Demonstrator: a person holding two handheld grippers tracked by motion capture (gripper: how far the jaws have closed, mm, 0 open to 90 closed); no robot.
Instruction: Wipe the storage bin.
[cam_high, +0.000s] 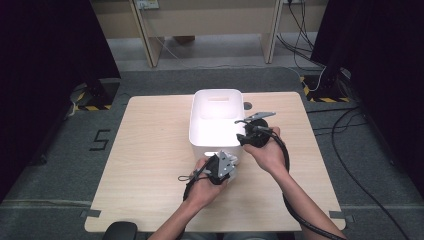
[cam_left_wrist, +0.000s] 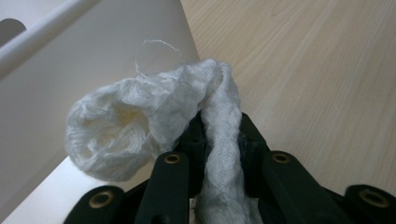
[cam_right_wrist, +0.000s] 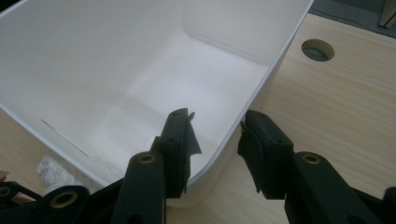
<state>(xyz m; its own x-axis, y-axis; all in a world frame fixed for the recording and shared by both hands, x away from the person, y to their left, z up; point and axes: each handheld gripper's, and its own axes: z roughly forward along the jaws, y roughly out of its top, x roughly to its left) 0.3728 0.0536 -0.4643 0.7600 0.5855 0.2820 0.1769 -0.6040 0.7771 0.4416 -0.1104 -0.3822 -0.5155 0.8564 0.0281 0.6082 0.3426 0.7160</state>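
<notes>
L gripper (cam_left_wrist: 219, 140) clamped on white cloth (cam_left_wrist: 140, 121), held just outside near wall of white bin (cam_high: 216, 120); cloth axis runs along jaws. R gripper (cam_right_wrist: 217, 135) straddles bin's rim at near-right corner, jaws part-open, pad contact unclear. Bin opening lies ahead of L gripper: lift over rim

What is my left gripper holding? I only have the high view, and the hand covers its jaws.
Observer: A bunched white cloth, pinched between the shut jaws of the left gripper, just outside the white bin.
Operator: And the right gripper?
Observer: The right gripper straddles the bin's rim, one jaw inside and one outside; the pads do not look pressed on it.
Operator: Anything in the bin yet?
Observer: The part of its floor that the right gripper view shows is bare.
</notes>
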